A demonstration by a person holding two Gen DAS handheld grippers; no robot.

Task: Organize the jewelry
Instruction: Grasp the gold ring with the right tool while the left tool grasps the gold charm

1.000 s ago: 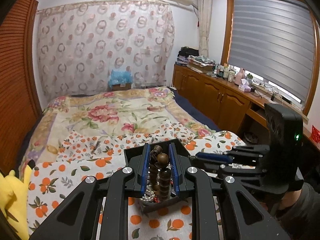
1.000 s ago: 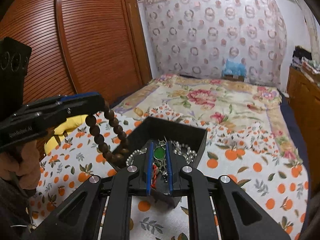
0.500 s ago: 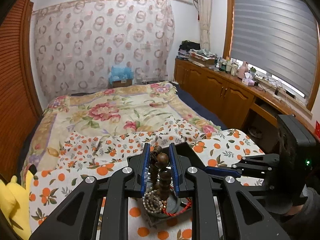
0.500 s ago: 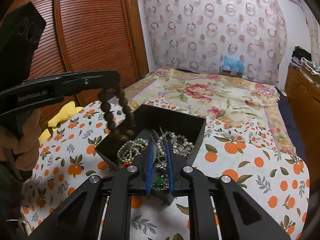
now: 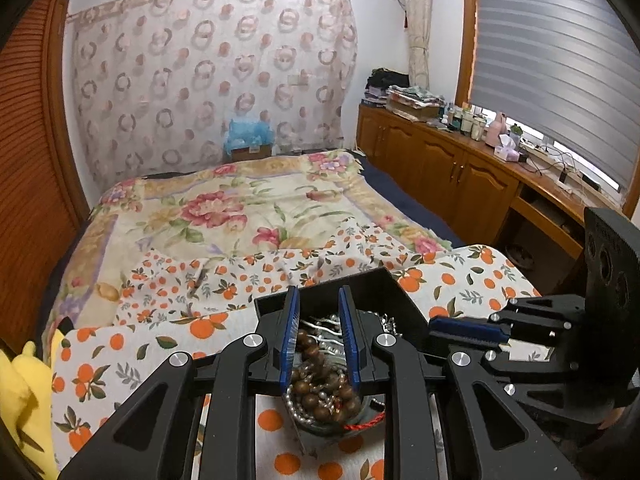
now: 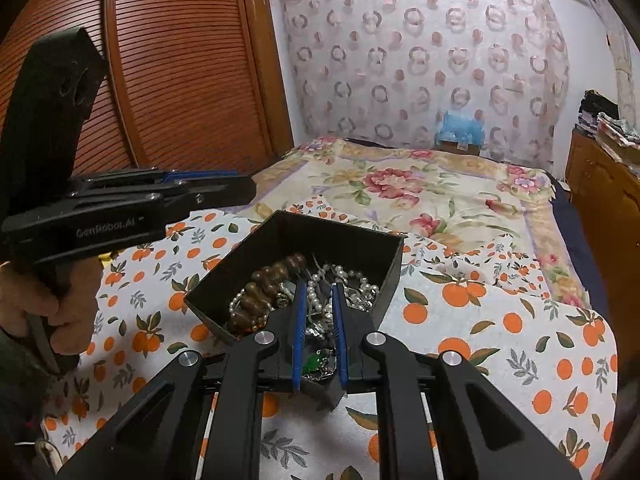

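A black open box (image 6: 352,240) (image 5: 384,284) sits on the orange-print cloth, heaped with jewelry. A brown wooden bead strand (image 6: 268,284) (image 5: 316,396) lies inside it on the left, beside white pearl strings (image 6: 352,276). My left gripper (image 5: 318,292) hovers over the box with its pads apart and nothing between them; from the right wrist view it (image 6: 248,192) carries nothing. My right gripper (image 6: 319,286) (image 5: 434,326) reaches over the box's near corner, shut on a silver chain with a green pendant (image 6: 316,360) low between its pads.
The orange-print cloth (image 6: 500,320) covers the bed's near end, with a floral bedspread (image 5: 240,208) beyond. A yellow plush toy (image 5: 16,400) lies at the left edge. Wooden cabinets (image 5: 460,172) line the right wall and a wardrobe (image 6: 180,80) the left. A person's hand (image 6: 36,304) holds the left gripper.
The left gripper sank toward the box and let go of the brown bead strand, which now lies in the box. The green pendant sits lower between the right pads.
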